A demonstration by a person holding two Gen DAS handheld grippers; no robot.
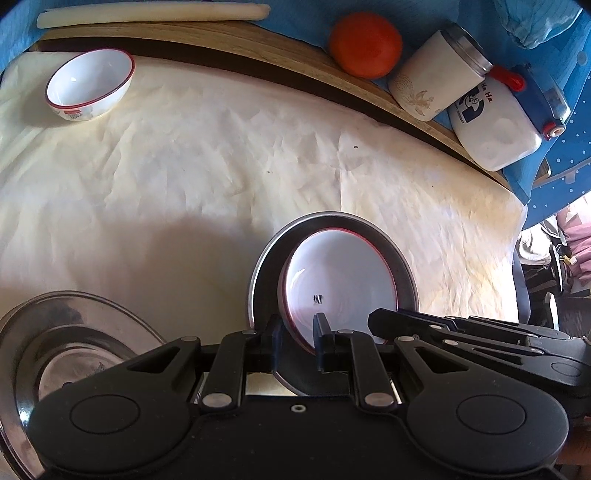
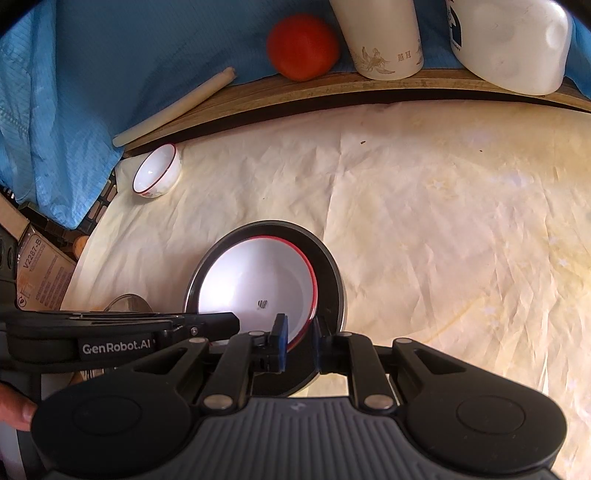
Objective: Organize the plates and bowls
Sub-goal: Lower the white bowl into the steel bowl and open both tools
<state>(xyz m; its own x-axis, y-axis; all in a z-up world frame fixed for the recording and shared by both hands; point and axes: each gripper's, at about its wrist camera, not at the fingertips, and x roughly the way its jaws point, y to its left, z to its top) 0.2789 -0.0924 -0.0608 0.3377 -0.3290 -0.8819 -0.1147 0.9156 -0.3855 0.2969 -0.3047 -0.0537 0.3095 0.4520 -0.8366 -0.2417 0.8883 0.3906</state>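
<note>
A white bowl with a red rim [image 1: 343, 280] sits inside a dark metal pan [image 1: 266, 273] near the front of the cloth. My left gripper [image 1: 298, 332] straddles their near left rims, shut on them. My right gripper [image 2: 299, 332] straddles the near right rims of the same bowl [image 2: 255, 284] and pan [image 2: 328, 266], shut on them. A second white red-rimmed bowl [image 1: 88, 85] stands alone at the far left, also in the right wrist view [image 2: 157, 173]. A steel plate [image 1: 55, 350] lies at the near left.
A wooden ledge [image 1: 236, 40] runs along the back with a tomato [image 1: 364, 44], a white mug [image 1: 436, 77], a white jug [image 1: 495, 125] and a rolled white sheet [image 1: 147, 16]. Blue cloth hangs behind. A cardboard box [image 2: 40, 273] sits off the table's left edge.
</note>
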